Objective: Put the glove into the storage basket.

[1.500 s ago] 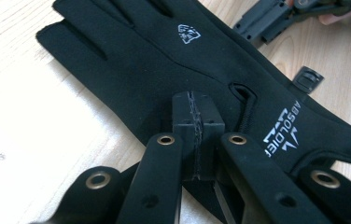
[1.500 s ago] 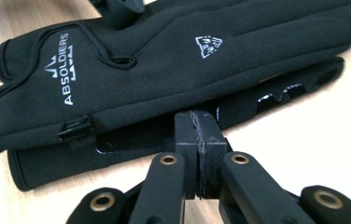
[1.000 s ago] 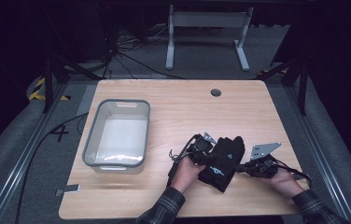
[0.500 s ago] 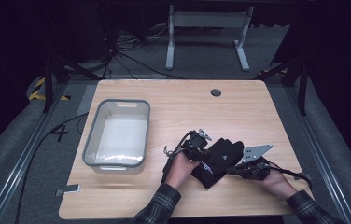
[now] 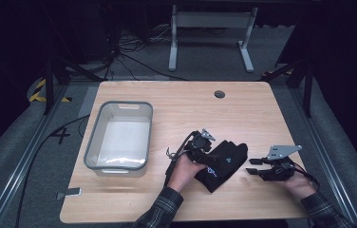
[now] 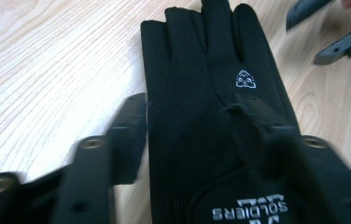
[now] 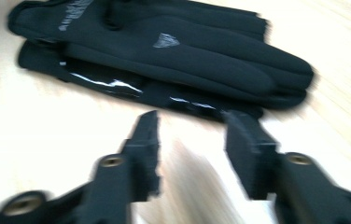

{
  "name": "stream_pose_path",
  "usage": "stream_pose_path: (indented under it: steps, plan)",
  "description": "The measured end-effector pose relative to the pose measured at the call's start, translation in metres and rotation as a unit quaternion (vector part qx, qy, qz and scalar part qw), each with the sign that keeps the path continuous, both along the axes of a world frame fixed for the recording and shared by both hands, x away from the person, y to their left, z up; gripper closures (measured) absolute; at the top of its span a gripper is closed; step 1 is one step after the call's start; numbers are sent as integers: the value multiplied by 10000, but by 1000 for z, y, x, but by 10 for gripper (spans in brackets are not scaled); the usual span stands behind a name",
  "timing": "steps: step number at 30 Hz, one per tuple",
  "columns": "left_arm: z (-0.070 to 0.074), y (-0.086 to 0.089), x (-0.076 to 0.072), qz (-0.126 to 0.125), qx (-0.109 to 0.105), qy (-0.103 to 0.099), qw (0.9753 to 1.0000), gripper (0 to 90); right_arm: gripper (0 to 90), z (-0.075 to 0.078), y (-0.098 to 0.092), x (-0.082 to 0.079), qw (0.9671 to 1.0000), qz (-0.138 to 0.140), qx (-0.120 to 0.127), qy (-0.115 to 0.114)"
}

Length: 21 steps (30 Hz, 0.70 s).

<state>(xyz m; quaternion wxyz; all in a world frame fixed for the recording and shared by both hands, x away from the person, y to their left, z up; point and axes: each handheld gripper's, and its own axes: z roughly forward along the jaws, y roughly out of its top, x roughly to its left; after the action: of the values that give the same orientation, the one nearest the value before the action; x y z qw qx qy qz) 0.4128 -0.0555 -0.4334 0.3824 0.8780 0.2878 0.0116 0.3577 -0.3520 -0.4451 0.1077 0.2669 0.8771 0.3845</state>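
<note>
A black glove lies flat on the table, in the near half, right of centre. In the high view its long axis runs on a diagonal: the cuff end sits nearer the person, the fingertips point away and to the right. In the right gripper view a second black layer with a glossy strip shows under the top one, so it may be a stacked pair; I cannot tell for sure. The left gripper is at the cuff end and looks along the glove toward its fingertips; its jaws stand apart, the left one on bare wood touching or just beside the glove's edge, the right one over the fabric, so it is open and grips nothing. The right gripper is just right of the glove, low over bare table, its jaws spread and aimed at the glove's finger end with a gap between. A clear bin stands well apart to the left. The far half of the table is open, as is the strip between bin and glove; the near edge lies close behind both hands.
</note>
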Motion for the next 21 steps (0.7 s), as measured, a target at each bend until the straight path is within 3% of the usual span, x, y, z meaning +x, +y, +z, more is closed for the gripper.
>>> stream_pose_path:
  steps: [1,2,7,12,21]
  plan:
    - [-1,-4,0,-46,-66,-27,10000,334,425,-3,-7,2,9998,-170,-101,27]
    - [-1,-4,0,-46,-66,-27,10000,285,425,-3,-7,2,9998,-170,-101,27]
    - [-9,-17,-2,-156,142,-35,9998,153,252,-8,-27,4,9979,-640,-122,31]
    - [-17,-29,-7,-214,369,-84,9991,127,190,-10,-37,8,9957,-905,-158,-68]
    - [-24,-36,-12,-407,704,-232,9964,133,163,-16,-39,11,9934,-1097,-261,-198]
